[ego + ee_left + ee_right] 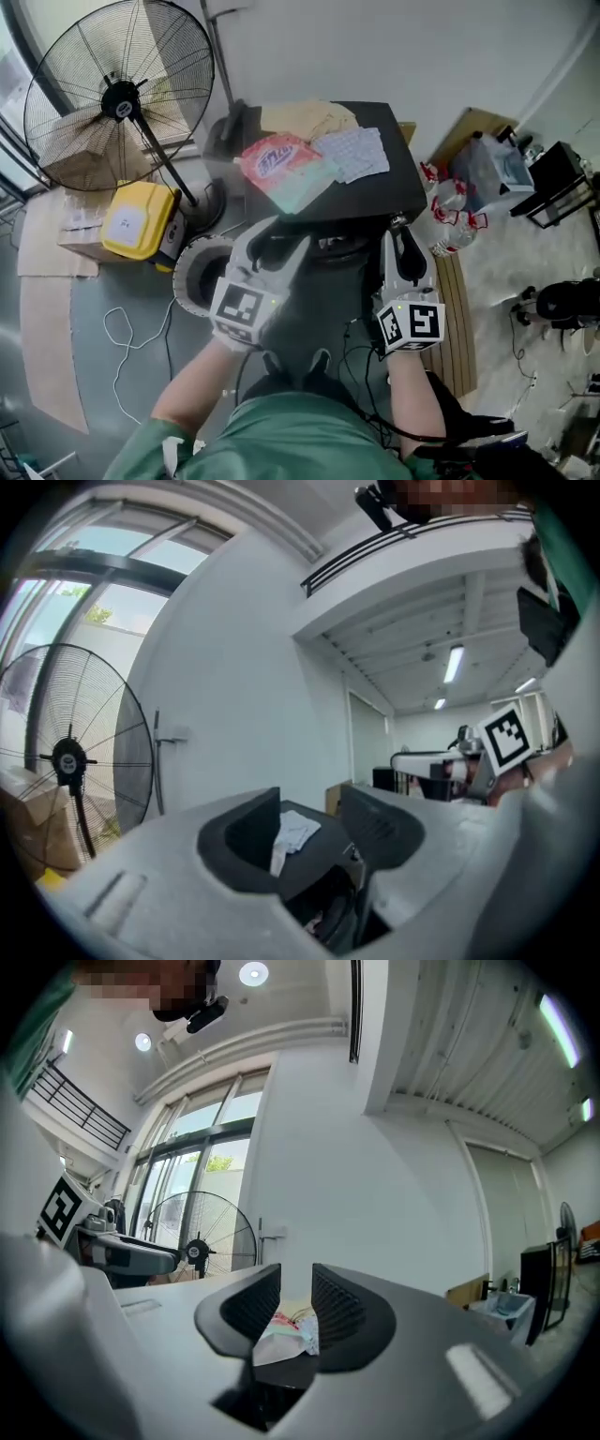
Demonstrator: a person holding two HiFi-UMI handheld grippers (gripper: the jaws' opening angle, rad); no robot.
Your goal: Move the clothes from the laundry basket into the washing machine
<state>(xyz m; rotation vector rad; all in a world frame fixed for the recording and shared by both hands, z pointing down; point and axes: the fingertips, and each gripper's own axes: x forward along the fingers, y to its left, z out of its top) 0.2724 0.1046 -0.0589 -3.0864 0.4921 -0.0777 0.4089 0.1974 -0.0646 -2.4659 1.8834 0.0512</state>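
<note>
**Head view, looking down over both grippers.** We hold the left gripper [277, 242] with its jaws well apart and empty. The right gripper [403, 240] has its jaws drawn almost together, with a narrow gap between the pads and nothing in it. Both point level toward a black top [394, 192]. On it lie a tan cloth [309, 119], a white checked cloth [354, 152] and a pink-and-white packet [281, 167], none of them touched. A round white-rimmed container [187, 281] stands low beside the left gripper, near a yellow case [139, 220] and a pedestal fan [120, 98]. We cannot tell whether this container is the laundry basket, nor make out the washing machine for certain. We judge the cloths soft, light and limp, likely to sag from any single grip. We would therefore pinch a raised fold or bunched edge, not a flat area, and leave the packet alone.
</note>
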